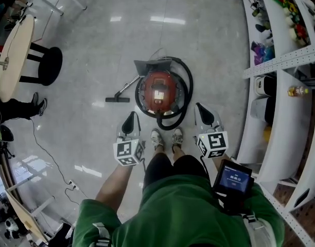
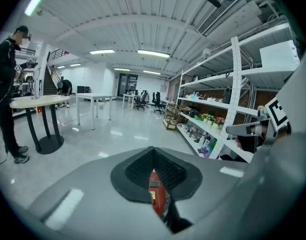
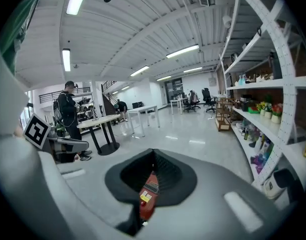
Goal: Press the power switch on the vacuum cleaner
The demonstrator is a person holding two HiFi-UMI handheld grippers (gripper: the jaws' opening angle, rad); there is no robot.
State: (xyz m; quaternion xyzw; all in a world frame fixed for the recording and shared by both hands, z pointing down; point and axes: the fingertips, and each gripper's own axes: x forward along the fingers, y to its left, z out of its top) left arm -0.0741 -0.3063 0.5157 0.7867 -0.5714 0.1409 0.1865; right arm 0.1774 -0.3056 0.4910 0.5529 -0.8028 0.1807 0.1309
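A round red vacuum cleaner stands on the floor just ahead of my shoes, ringed by its black hose. Its floor nozzle lies to its left. Both grippers hang in the air above the floor, short of the vacuum. My left gripper is at its near left and my right gripper at its near right. Each has its jaws together with nothing held. In both gripper views a sliver of the red vacuum shows through the slit below the joined tips.
White shelving full of small items runs along the right. A round table with a black base stands far left, with a person's feet beside it. A thin cable trails over the floor at left.
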